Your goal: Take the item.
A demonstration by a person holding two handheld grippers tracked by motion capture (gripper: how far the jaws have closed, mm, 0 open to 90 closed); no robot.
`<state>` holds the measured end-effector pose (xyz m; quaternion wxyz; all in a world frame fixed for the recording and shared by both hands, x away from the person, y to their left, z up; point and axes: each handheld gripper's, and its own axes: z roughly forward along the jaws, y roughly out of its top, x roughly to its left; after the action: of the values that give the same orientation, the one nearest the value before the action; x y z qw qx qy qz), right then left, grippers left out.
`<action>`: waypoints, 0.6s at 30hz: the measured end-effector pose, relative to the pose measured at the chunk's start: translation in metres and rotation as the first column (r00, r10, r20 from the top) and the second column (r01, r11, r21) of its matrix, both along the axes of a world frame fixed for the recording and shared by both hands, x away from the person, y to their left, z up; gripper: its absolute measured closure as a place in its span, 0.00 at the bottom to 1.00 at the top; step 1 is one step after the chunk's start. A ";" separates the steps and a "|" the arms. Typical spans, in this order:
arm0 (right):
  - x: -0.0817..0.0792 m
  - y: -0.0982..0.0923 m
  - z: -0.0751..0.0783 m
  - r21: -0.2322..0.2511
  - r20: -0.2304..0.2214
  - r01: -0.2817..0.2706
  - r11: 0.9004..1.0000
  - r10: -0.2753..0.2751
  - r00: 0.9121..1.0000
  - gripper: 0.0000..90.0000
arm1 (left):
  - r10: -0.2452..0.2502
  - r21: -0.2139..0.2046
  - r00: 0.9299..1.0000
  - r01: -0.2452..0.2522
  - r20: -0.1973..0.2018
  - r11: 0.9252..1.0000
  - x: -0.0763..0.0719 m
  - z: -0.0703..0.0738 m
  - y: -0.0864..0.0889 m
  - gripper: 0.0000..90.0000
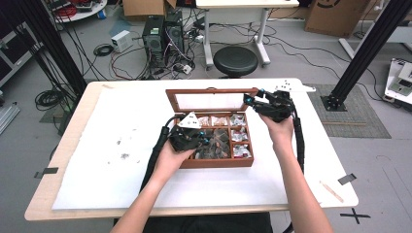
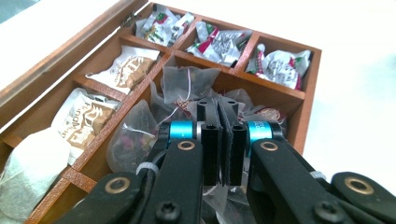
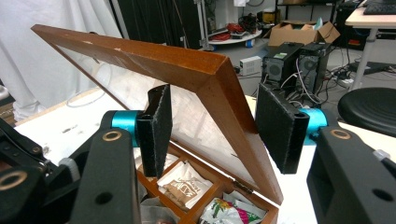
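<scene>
On the white bench (image 1: 97, 160), the left gripper (image 2: 219, 140) hangs low over the big middle compartment of the wooden tea box (image 1: 216, 162), jaws clenched together above the mesh tea bags (image 2: 140, 135); whether a bag's edge is pinched between them cannot be told. It looks like a tea bag pick, so the next move probably calls for a straight lift clear of the dividers. Farther right, the right gripper (image 3: 212, 126) has its jaws released and spread either side of the raised glass lid's (image 3: 154, 58) corner frame, not touching it. Open bench lies on both sides of the box; the lid leans over the back row.
</scene>
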<state>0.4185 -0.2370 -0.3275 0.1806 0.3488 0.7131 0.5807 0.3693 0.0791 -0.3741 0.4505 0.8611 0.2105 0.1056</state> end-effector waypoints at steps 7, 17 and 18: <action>0.000 0.000 0.000 -0.002 0.000 0.001 1.000 -0.001 1.000 0.53 | -0.011 -0.019 1.000 0.011 0.010 1.000 -0.002 0.009 0.006 0.98; 0.001 0.000 -0.001 -0.003 -0.004 0.001 1.000 -0.001 1.000 0.53 | 0.017 0.034 0.997 -0.015 -0.077 0.999 0.014 -0.005 -0.014 0.67; 0.001 0.000 -0.001 -0.004 -0.003 0.001 1.000 -0.001 1.000 0.53 | 0.018 0.045 0.997 -0.015 -0.080 0.999 0.015 -0.006 -0.016 0.67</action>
<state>0.4195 -0.2366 -0.3281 0.1803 0.3498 0.7143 0.5788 0.3847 0.0628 -0.3805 0.4214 0.8728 0.2332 0.0793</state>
